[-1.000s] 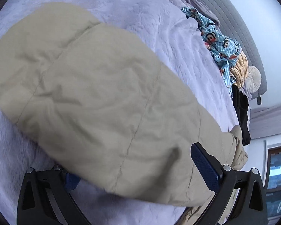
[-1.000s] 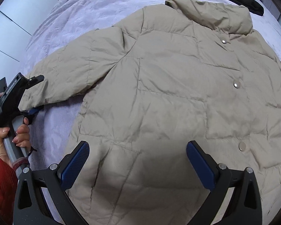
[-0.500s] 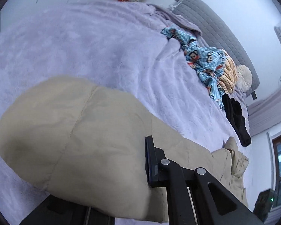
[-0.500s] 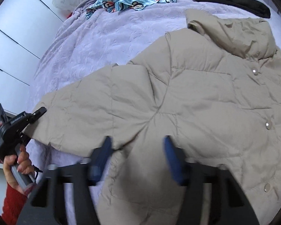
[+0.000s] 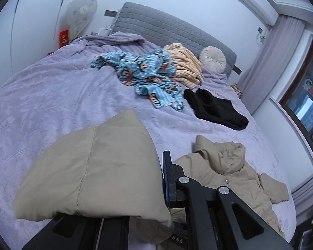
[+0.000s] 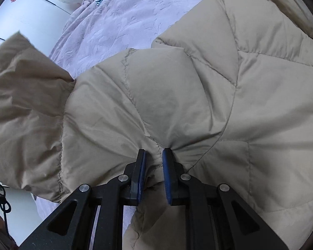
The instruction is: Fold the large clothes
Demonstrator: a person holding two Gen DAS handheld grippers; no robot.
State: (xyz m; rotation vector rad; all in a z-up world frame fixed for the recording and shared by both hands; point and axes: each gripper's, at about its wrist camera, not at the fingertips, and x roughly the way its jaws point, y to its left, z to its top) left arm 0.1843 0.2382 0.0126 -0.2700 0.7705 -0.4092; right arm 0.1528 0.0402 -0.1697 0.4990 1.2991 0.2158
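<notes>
A large beige padded jacket point(image 6: 198, 83) lies spread on a purple bed cover point(image 5: 52, 87). My left gripper point(image 5: 161, 166) is shut on the end of its sleeve point(image 5: 94, 166), which is lifted above the bed and hides one finger. The jacket's collar and body point(image 5: 225, 173) lie beyond it to the right. My right gripper point(image 6: 154, 152) points down at the seam where sleeve meets body. Its jaws are closing, with a fold of fabric pinched between the blue pads point(image 6: 167, 166). The raised sleeve point(image 6: 20, 93) hangs at the left.
Near the grey headboard point(image 5: 167, 25) lie a blue cartoon-print garment point(image 5: 144, 70), a yellow striped blanket point(image 5: 185, 62), a round cushion point(image 5: 212, 57) and a black garment point(image 5: 215, 108). A fan point(image 5: 81, 10) stands by the left wall, a window at the right.
Both grippers went from wide open to closed on the jacket. The left one lifted the sleeve end off the bed and rolled. The right one moved down onto the armpit seam.
</notes>
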